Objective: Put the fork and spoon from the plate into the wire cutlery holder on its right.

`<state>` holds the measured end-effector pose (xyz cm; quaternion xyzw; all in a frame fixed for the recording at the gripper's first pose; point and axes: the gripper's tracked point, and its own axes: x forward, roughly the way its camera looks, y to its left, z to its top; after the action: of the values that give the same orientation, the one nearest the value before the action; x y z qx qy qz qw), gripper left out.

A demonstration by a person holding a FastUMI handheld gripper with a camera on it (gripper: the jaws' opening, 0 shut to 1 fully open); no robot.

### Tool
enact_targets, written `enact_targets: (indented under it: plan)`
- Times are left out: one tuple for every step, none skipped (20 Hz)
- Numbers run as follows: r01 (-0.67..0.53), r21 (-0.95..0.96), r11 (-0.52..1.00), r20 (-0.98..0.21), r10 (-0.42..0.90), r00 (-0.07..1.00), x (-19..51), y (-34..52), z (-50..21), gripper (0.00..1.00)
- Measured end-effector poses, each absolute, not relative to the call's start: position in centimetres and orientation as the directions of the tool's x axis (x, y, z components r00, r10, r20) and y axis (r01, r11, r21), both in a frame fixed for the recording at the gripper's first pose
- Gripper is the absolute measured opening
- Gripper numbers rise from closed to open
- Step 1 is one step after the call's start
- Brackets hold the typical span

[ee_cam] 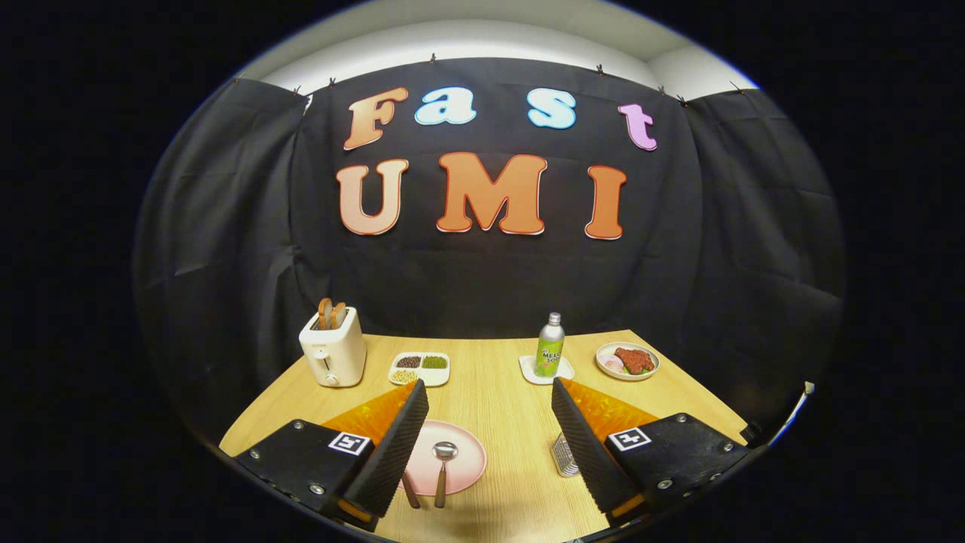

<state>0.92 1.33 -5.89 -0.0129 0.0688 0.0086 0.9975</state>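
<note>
Gripper view: my fingers (490, 445) spread wide, holding nothing, above the table's (505, 392) near edge, spoon (442, 469) on the pink plate (460, 452) between them, fork handle (409, 492) by left finger, wire cutlery holder (564, 455) against right finger; pre-grasp, next drop and close on spoon.

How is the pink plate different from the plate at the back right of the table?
The pink plate lies between the open gripper's fingers and carries a spoon; the far plate sits beyond them, pale-rimmed, holding reddish food. The pink one looks larger, being nearer. Both are round and rest on the wooden table.
</note>
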Motion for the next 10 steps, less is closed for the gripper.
enact_targets:
  plan:
    - [-0.023,-0.028,0.999,-0.155,0.018,0.988,1.2,1.5,-6.6,0.99]
    - [-0.026,-0.028,0.999,-0.173,0.021,0.985,1.3,1.7,-7.4,0.99]
    - [-0.029,-0.026,0.999,-0.190,0.023,0.981,1.5,1.8,-8.2,0.99]
    - [-0.032,-0.024,0.999,-0.210,0.026,0.977,1.8,2.0,-9.2,0.99]
    - [-0.032,-0.023,0.999,-0.232,0.026,0.972,2.1,2.2,-10.2,0.99]
    - [-0.035,-0.022,0.999,-0.255,0.028,0.967,2.3,2.4,-11.3,0.99]
    - [-0.038,-0.025,0.999,-0.281,0.030,0.959,2.6,2.5,-12.4,0.99]
    - [-0.042,-0.033,0.999,-0.308,0.030,0.951,2.8,2.8,-13.7,0.99]
    - [-0.049,-0.044,0.998,-0.333,0.032,0.942,3.0,3.0,-15.0,0.99]
    - [-0.053,-0.058,0.997,-0.357,0.029,0.934,3.2,3.3,-16.3,0.99]
